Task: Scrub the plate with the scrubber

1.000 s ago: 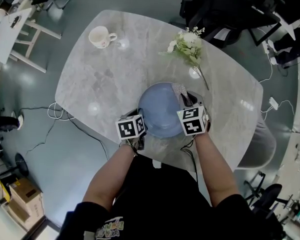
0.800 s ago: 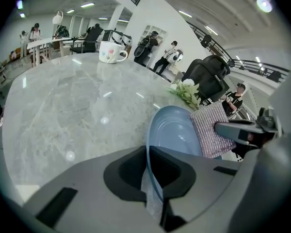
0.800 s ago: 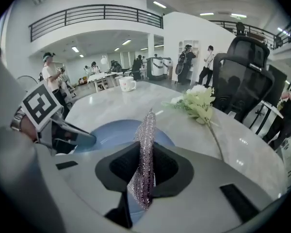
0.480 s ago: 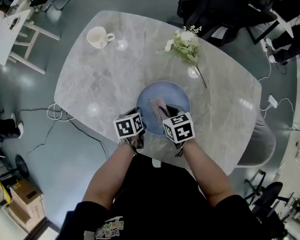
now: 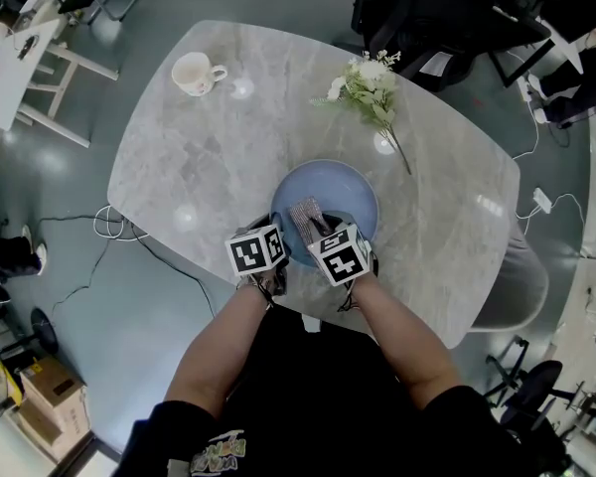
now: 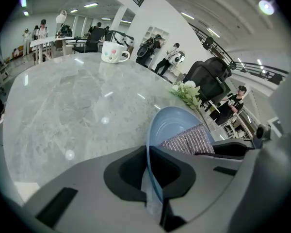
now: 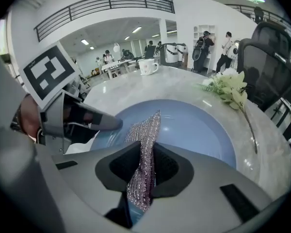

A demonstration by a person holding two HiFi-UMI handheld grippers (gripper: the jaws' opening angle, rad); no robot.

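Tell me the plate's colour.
The plate is plain pale blue with no pattern. It shows best in the right gripper view.

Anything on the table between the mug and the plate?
Nothing. Head view shows bare marble table between the mug and the plate; the flower sprig lies off to the side.

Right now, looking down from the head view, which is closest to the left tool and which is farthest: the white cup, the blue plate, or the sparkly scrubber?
1. The blue plate: the left tool is shut on its near-left rim.
2. The scrubber: on the plate, just to the right, gripped by the right tool.
3. The white cup: far across the table, near its far-left edge.
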